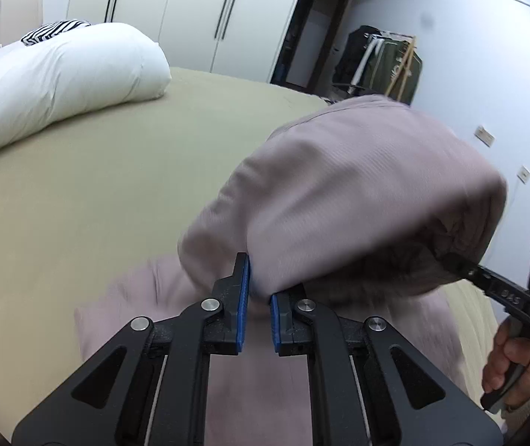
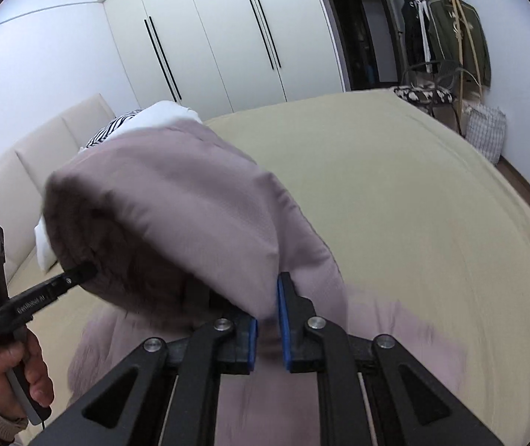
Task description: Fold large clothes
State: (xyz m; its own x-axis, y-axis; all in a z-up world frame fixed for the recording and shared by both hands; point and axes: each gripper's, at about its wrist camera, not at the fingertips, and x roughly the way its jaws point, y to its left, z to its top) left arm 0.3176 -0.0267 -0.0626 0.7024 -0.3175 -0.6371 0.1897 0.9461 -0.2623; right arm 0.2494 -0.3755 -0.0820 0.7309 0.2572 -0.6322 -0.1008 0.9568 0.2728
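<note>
Above the near edge of the olive-green bed [image 1: 79, 193], I have the mauve ribbed-fabric garment [image 1: 358, 186] lifted in an arch. My left gripper [image 1: 259, 297] and right gripper [image 2: 268, 319] each pinch one end of its raised edge, so the fold can carry across evenly while the rest lies on the bed.

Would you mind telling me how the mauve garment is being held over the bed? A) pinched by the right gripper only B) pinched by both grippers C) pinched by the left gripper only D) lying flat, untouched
B: the left gripper and the right gripper each pinch an edge of the mauve garment, lifting it above the bed.
</note>
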